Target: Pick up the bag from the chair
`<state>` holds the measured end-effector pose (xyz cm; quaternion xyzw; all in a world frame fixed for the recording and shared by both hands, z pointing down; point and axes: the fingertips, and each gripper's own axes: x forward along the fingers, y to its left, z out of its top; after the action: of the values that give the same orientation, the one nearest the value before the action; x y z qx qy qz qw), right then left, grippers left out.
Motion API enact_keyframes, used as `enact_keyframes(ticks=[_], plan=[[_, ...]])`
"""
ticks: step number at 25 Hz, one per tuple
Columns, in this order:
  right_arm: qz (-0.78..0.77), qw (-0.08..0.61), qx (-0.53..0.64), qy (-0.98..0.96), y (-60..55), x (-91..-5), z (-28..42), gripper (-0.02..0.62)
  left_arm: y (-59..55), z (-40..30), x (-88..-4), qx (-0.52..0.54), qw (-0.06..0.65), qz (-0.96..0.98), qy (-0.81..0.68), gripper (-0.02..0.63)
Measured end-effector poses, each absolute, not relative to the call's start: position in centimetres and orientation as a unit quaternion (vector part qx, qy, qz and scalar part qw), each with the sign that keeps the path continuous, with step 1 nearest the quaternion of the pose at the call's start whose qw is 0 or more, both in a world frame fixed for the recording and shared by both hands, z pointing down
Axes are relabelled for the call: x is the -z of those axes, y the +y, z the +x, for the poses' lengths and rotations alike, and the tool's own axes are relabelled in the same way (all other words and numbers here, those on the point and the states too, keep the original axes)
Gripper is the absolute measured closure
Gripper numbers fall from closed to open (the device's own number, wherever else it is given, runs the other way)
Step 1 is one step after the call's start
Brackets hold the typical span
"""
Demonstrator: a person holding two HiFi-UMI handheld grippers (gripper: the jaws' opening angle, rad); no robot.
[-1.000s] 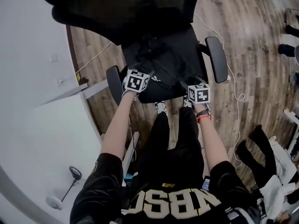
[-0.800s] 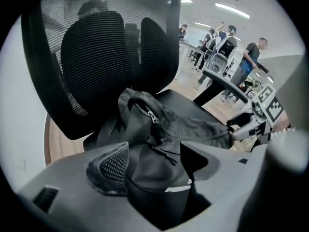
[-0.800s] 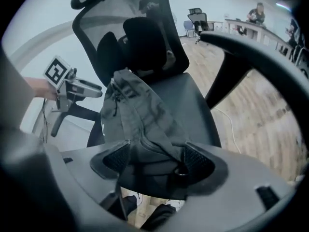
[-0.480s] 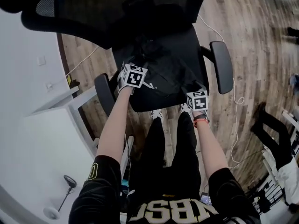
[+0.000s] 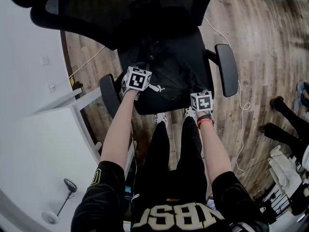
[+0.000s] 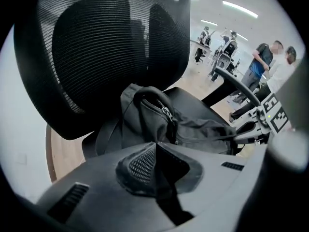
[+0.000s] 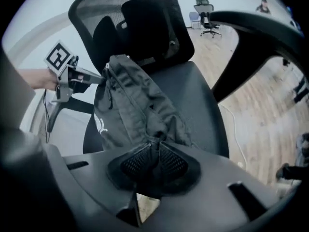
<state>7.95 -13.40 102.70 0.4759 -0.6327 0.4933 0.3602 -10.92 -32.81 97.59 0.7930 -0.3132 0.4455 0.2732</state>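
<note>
A black bag (image 5: pixel 166 71) lies on the seat of a black office chair (image 5: pixel 227 69). My left gripper (image 5: pixel 145 81) is at the bag's left end, its jaws shut (image 6: pixel 154 146) against the fabric. The bag (image 6: pixel 193 129) rises just beyond them, zip on top. The right gripper view shows the left gripper (image 7: pixel 102 79) with its tips on the raised end of the bag (image 7: pixel 140 105). My right gripper (image 5: pixel 199 93) is at the seat's front right. It is shut (image 7: pixel 155 146) with bag fabric bunched between its pads.
The mesh backrest (image 5: pixel 120 8) rises behind the bag, with armrests on both sides. A white desk (image 5: pixel 48 144) stands close on the left. A white cable (image 5: pixel 241 105) trails over the wooden floor at the right, where a person's legs (image 5: pixel 285 110) stand.
The head view has shifted a little. Both grippers stay at the bag's two ends on the seat, and the bag has not visibly moved.
</note>
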Motion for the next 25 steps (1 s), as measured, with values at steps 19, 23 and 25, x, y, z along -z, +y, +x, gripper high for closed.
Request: enact_keyframes(ticks=[19,23,25], plan=[[0.555,0.268,-0.465,-0.636,-18.1,-86.0,11.1,0.541,-28.8,-11.6,-82.7,-0.342,0.324,0.796,-0.381,0.589],[0.571,0.239,-0.426,-0.659,-20.2,-80.5,11.7,0.541,-28.8,-11.4,-76.3,-0.297,0.308,0.8,-0.42,0.589],[0.573,0.227,-0.41,-0.672,-20.6,-78.5,11.7,0.541,-28.3,-11.0,-72.6,-0.271,0.294,0.806,-0.437,0.589]])
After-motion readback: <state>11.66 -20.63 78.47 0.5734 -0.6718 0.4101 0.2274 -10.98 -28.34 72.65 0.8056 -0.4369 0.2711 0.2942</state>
